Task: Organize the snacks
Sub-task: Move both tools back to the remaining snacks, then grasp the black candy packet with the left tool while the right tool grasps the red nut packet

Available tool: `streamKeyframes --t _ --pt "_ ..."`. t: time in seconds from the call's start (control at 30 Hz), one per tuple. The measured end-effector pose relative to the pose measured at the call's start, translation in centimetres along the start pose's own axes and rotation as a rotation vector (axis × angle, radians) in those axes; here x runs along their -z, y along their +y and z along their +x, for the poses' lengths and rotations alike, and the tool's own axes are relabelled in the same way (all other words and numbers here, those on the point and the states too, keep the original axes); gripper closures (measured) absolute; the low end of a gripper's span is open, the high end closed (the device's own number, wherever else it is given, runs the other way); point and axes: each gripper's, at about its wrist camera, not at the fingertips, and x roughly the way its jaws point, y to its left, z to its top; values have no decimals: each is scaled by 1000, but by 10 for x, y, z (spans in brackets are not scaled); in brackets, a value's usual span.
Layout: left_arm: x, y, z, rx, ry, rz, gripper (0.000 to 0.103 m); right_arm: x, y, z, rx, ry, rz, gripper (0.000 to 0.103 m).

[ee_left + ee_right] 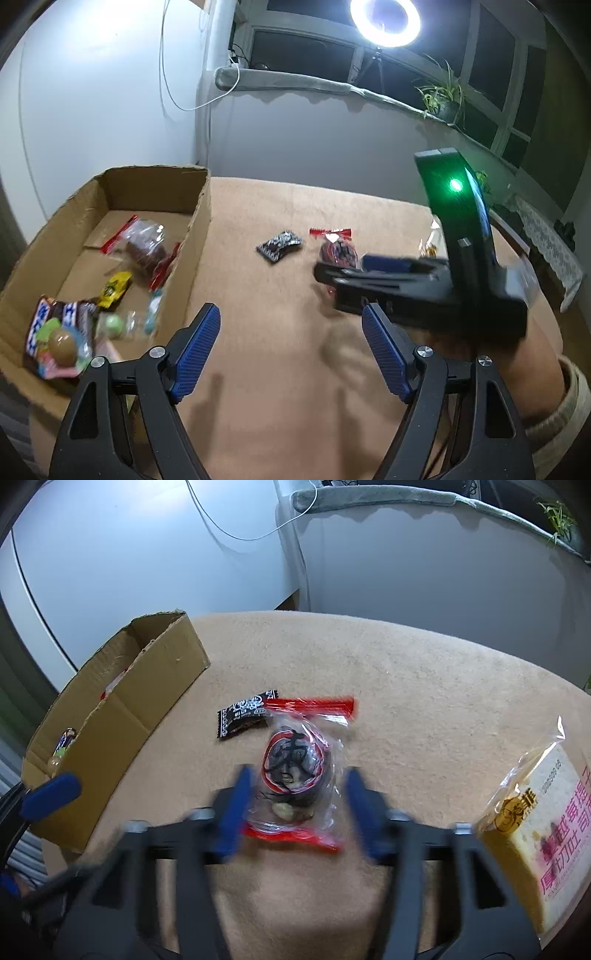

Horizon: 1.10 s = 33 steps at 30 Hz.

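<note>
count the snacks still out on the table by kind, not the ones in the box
Clear packet with red ends: 1, lying between the open fingers of the right gripper
Small black sachet: 1
Wrapped toast loaf: 1
Total: 3 on the table, outside the cardboard box

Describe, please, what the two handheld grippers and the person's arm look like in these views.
Both are black plastic, clamp-like frames with silver pivot bolts and blue ribbed pads on the fingers. The left gripper shows this crisply; the right gripper is motion-blurred in its own view. From the left view, the right unit carries a tall black housing with a lit green LED. A cream ribbed sleeve cuff covers the wrist.
</note>
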Motion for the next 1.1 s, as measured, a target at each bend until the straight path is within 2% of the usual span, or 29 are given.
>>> streamKeyframes --t 0.1,0.37,0.47,0.5,0.57,0.63,0.67,0.77,0.83,0.9,1.1 --pt "-5 0 14 2 15 -9 23 6 -5 -11 -4 -14 0 67" --pt "-34 -12 63 -139 9 27 20 41 -32 -43 8 -45 45 67" --pt "-41 -21 80 -161 5 66 19 46 -40 -48 -14 -60 76 67" --pt "-43 -24 85 -143 17 76 19 46 -41 -48 -18 -64 82 67" --pt "-42 -32 87 -60 42 93 19 46 -43 -49 -25 -70 95 67" --pt "-37 -44 85 -27 28 167 19 46 -46 -47 -40 -68 111 67" --pt "-38 -45 86 -47 21 187 19 46 -48 -46 -52 -68 122 67" --pt "-47 -25 98 -72 49 105 19 47 -49 -47 -58 -69 127 66" --pt "-47 -9 114 -79 125 42 19 46 -48 -46 -58 -70 128 66" --pt "-46 4 126 -40 190 -15 19 46 -48 -45 -65 -73 135 66" --pt "-43 -7 133 -75 204 73 19 47 -52 -46 -78 -76 147 66"
